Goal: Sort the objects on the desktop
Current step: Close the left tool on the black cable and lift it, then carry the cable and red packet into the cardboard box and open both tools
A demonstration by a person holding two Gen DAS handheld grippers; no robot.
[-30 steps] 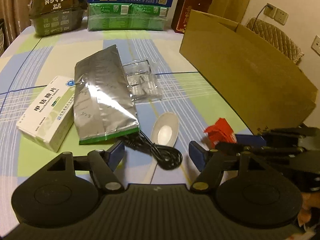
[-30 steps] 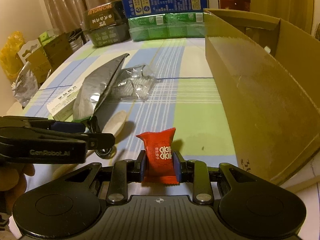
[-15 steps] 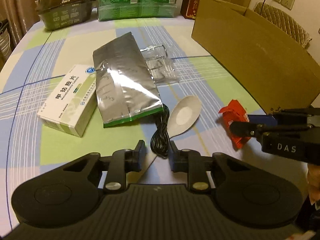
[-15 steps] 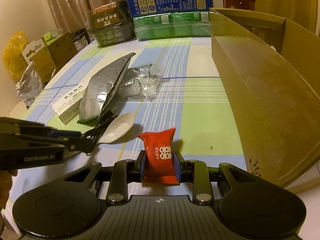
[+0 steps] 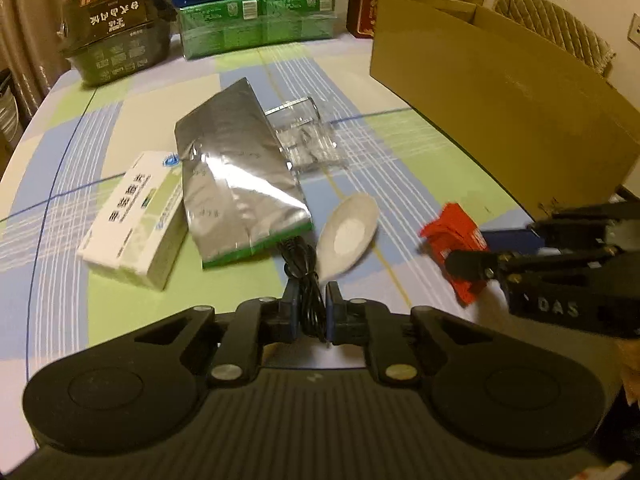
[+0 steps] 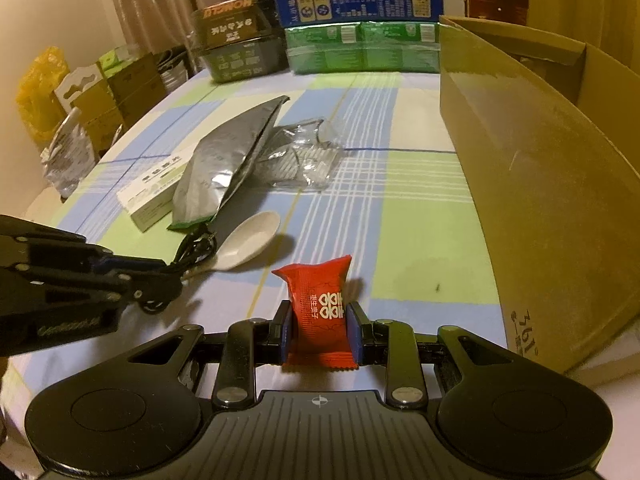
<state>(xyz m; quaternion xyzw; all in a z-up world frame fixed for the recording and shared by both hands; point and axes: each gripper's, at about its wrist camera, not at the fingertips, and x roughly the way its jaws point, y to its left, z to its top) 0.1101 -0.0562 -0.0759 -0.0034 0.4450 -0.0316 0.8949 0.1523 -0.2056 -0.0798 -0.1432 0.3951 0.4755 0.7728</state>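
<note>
Showing matt black plastic on the left gripper [image 5: 310,314], with ribbed casing and blue pads. Gripping a black cable [image 5: 306,276] with a smooth, faintly shiny rubber-like jacket. Pinching a glossy red foil-like candy wrapper [image 6: 320,308] in the right gripper [image 6: 320,334], of the same matt plastic. Reflecting light strongly off a creased silver foil pouch [image 5: 236,184]. Lying smooth and semi-glossy: a white spoon [image 5: 348,236], ceramic or plastic, cannot tell which. Presenting printed paperboard on the medicine box [image 5: 136,220], crinkled clear plastic on the packaging [image 5: 310,146], matt brown corrugated board on the cardboard box [image 5: 500,108], and a smooth checked covering on the table [image 6: 420,208].
</note>
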